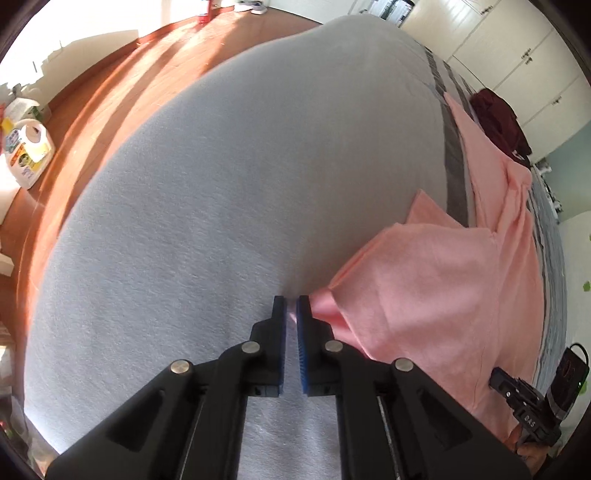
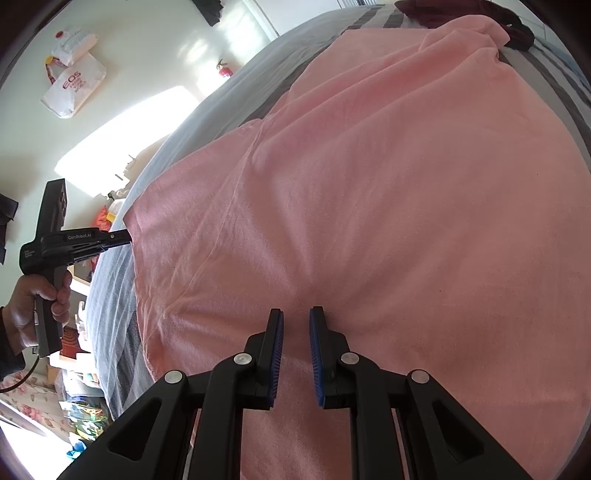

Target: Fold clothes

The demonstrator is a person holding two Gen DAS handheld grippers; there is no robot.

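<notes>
the pink garment (image 2: 369,192) runs off the bottom and right of the right wrist view, so its near hem is cut off. its far end bunches over a dark red cloth (image 2: 517,33), partly hidden and clipped by the rim. the left gripper (image 1: 291,300) covers whatever cloth lies between its pads. the jug (image 1: 27,153) label is too small to read. the hand (image 2: 33,310) is cut at the wrist.

My left gripper (image 1: 291,304) has its blue-padded jaws nearly together, pinching a corner of the soft pink fleece garment (image 1: 443,280) over the pale grey bedsheet (image 1: 240,184). A dark maroon cloth (image 1: 496,118) lies beyond, and a white detergent jug (image 1: 27,153) stands on the wooden floor.
</notes>
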